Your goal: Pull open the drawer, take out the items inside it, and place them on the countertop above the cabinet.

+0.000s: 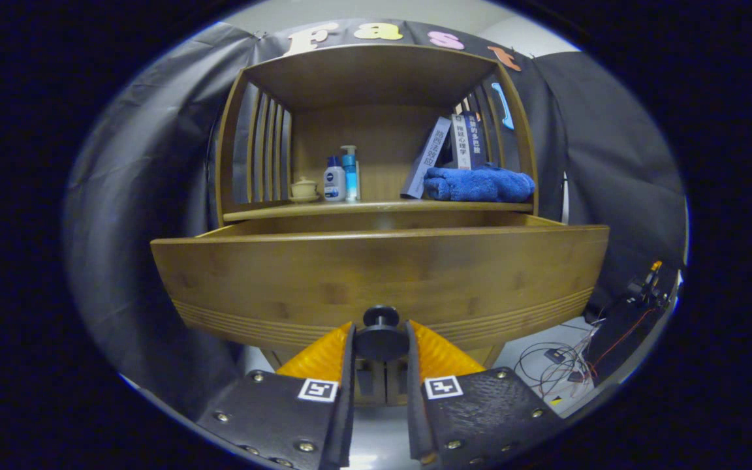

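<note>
A wooden cabinet stands straight ahead, and its drawer point(376, 274) is pulled out towards me. From this low angle the drawer's inside is hidden. A dark round knob point(381, 336) sits at the lower middle of the drawer front. My gripper point(381, 343) is shut on that knob, one finger pressing on each side of it. The countertop point(376, 207) runs just above the drawer, under the cabinet's open shelf.
On the countertop stand a small lidded cup point(303, 190), a white bottle point(333, 180) and a blue pump bottle point(350, 172) on the left. Several leaning books point(444, 153) and a folded blue towel point(478, 184) are on the right. Cables point(562, 362) lie on the floor at the right.
</note>
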A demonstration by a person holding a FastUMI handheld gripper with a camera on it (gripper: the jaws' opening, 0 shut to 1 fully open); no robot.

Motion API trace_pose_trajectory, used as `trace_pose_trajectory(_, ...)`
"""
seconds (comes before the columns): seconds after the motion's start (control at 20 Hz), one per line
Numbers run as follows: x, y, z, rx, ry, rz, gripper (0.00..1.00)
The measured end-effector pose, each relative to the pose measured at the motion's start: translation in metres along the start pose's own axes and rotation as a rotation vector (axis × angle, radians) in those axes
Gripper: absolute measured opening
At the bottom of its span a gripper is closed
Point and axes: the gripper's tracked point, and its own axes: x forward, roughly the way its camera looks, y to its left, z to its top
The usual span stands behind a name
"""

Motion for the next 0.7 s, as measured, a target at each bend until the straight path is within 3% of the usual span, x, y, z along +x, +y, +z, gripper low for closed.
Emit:
trace_pose_trajectory(0.15, -0.018, -0.002, 0.004, -0.016, -0.018, 0.004, 0.34)
trace_pose_trajectory(0.2, -0.04, -0.014, 0.014, -0.026, -0.07, -0.036, 0.34)
trace_pose_trajectory(0.25, -0.076, -0.017, 0.031, -0.03, -0.122, -0.028, 0.21)
trace_pose_trajectory(0.3, -0.053, -0.023, 0.031, -0.044, -0.142, -0.057, 0.07)
trace_pose_trajectory(0.5, -0.043, -0.016, 0.024, -0.003, -0.009, -0.018, 0.08)
trace_pose_trajectory(0.7, -0.045, -0.019, 0.062, 0.052, 0.03, -0.017, 0.82)
